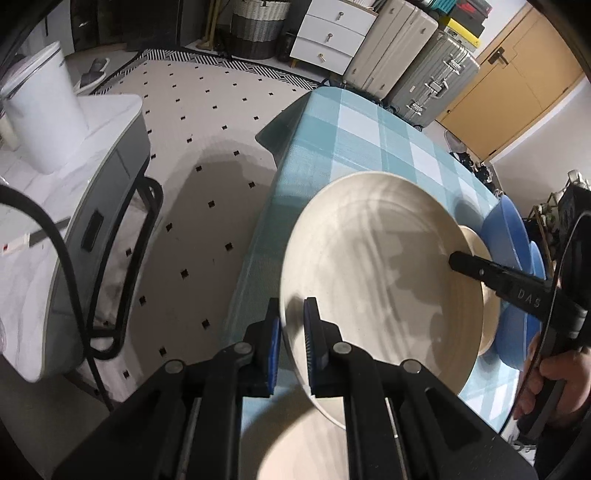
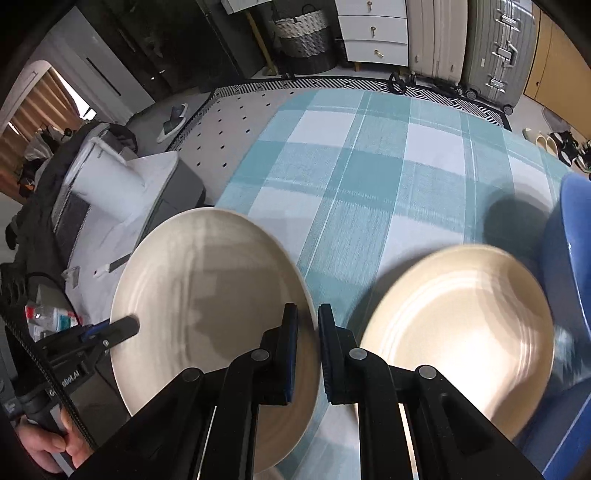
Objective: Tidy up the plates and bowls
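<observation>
A large cream plate point(image 1: 380, 273) point(image 2: 207, 295) is held up over the left edge of the checked table point(image 1: 369, 129). My left gripper point(image 1: 291, 325) is shut on its near rim. My right gripper point(image 2: 308, 332) is shut on the opposite rim; its finger also shows in the left wrist view point(image 1: 480, 267). A second cream plate point(image 2: 461, 332) lies on the table right of the held one, partly hidden behind it in the left wrist view point(image 1: 476, 240). A blue bowl point(image 1: 509, 229) point(image 2: 569, 258) sits beyond it, at the right edge.
A grey cabinet with a white marble top point(image 1: 74, 177) stands left of the table, with a white bin point(image 1: 40, 107) on it. Suitcases point(image 1: 428, 77), a white drawer unit point(image 1: 332, 37) and a woven basket point(image 1: 258, 26) line the far wall.
</observation>
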Demonstrator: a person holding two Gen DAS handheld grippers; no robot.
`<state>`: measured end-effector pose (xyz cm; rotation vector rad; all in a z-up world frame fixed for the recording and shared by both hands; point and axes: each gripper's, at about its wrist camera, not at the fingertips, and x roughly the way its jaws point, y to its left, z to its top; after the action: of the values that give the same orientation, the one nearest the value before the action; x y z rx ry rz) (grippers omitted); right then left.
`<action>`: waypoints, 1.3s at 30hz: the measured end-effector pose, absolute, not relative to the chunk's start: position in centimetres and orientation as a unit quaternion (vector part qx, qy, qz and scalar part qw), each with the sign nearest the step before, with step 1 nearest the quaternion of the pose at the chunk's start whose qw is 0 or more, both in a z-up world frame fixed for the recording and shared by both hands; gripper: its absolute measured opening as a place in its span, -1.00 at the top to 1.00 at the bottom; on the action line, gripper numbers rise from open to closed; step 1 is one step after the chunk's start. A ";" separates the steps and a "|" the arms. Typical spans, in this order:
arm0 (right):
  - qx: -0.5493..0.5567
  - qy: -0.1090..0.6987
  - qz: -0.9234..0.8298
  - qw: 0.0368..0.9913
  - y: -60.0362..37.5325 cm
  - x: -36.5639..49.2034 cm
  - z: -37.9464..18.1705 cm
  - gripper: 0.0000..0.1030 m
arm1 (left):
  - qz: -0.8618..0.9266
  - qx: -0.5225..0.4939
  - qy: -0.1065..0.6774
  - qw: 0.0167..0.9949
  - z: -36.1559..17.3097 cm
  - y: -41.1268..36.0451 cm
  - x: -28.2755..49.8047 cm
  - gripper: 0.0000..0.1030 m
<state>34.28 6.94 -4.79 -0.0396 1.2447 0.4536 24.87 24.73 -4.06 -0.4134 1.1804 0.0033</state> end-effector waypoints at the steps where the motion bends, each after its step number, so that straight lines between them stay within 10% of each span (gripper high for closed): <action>1: -0.016 0.578 0.211 0.788 6.7 33.6 -4.5 0.79 | 0.002 -0.194 0.551 0.811 -3.7 24.6 24.2 0.83; 16: 0.004 0.558 0.210 0.802 4.5 23.4 0.1 0.82 | 0.011 -0.199 0.539 0.818 -0.8 22.5 15.7 0.83; 39: 0.002 0.569 0.179 0.802 3.9 15.9 -8.0 0.81 | 0.045 -0.171 0.548 0.818 -5.5 21.0 10.4 0.75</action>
<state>15.86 3.86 -8.03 0.0038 1.2202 0.3841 10.39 20.98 -5.50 -0.3644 1.1676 0.0969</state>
